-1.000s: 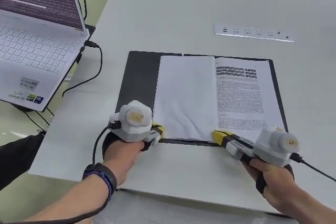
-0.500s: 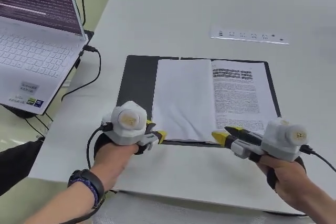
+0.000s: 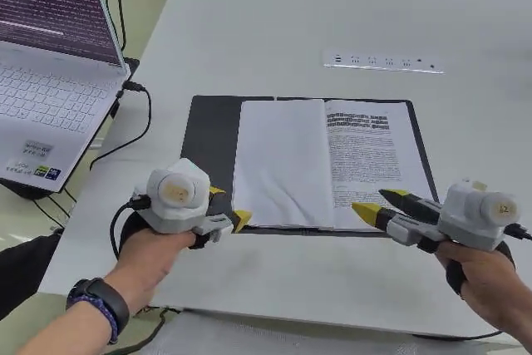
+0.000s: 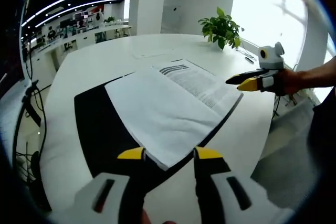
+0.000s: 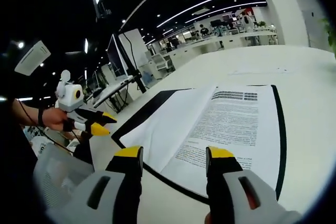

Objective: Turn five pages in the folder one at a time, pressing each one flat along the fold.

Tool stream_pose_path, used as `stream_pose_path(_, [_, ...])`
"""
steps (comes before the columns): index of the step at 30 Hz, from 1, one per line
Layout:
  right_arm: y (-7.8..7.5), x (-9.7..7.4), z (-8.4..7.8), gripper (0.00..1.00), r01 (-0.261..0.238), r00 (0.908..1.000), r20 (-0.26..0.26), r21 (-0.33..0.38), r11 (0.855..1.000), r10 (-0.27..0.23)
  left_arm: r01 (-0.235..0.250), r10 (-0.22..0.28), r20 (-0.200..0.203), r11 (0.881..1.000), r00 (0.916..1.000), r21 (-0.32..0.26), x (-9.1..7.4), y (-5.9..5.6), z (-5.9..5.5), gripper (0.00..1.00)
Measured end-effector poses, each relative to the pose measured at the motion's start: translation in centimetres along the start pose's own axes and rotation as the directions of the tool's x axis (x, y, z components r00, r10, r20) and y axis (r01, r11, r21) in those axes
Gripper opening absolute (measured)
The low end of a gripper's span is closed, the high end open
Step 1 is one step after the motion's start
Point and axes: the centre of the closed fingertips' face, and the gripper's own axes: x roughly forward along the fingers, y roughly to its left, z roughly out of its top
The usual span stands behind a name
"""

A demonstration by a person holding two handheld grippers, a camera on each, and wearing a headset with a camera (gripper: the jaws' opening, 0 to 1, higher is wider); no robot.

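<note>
The white worktop (image 3: 274, 6) spreads wide in front of you. At its left edge stands an open laptop (image 3: 41, 97) with its screen lit. The folder (image 3: 209, 143) lies open and flat in the middle of the worktop, close to you, with its black cover bare on the left side. Left of the fold, a blank page (image 3: 278, 160) lies turned over, slightly rippled toward its near corner. Right of the fold, a printed page (image 3: 370, 164) lies flat.

Your left gripper (image 3: 230, 205) sits at the folder's near-left corner. Its jaws are set wide with nothing gripped, and in the left gripper view the blank page's near corner lies just ahead of the yellow tips. Your right gripper (image 3: 378, 203) is at the near-right corner, over the printed page's lower edge, with its jaws likewise parted and empty. You cannot tell from these views whether either set of tips touches the paper.

A white power strip (image 3: 382, 61) lies beyond the folder, well apart from it. In the left gripper view a potted plant (image 4: 221, 24) stands at the worktop's far side. A dark band (image 3: 98, 301) wraps your left wrist.
</note>
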Motion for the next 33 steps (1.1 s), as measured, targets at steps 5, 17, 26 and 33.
stream_pose_path(5, [-0.2,-1.6,0.7,0.54,0.019,0.9998,0.01,-0.021,1.0,-0.019,-0.002,0.002,0.027,1.0,0.9996,0.011,-1.3,-0.2,0.9,0.41])
stream_pose_path(17, [-0.8,-5.7,1.4,0.61,0.109,0.9926,0.056,-0.018,0.994,-0.108,0.009,-0.004,0.112,0.999,0.9937,-0.043,-4.1,-0.6,3.0,0.53])
stream_pose_path(26, [-0.4,-6.5,0.9,0.64,0.138,0.9887,0.061,-0.012,0.99,-0.137,-0.019,0.027,0.134,0.998,0.9907,-0.057,-5.4,-0.7,3.2,0.56])
stream_pose_path(33, [-0.1,-6.7,0.4,0.64,0.132,0.9895,0.06,-0.004,0.991,-0.132,-0.035,0.044,0.125,0.997,0.9912,-0.067,-5.4,-1.5,2.7,0.58])
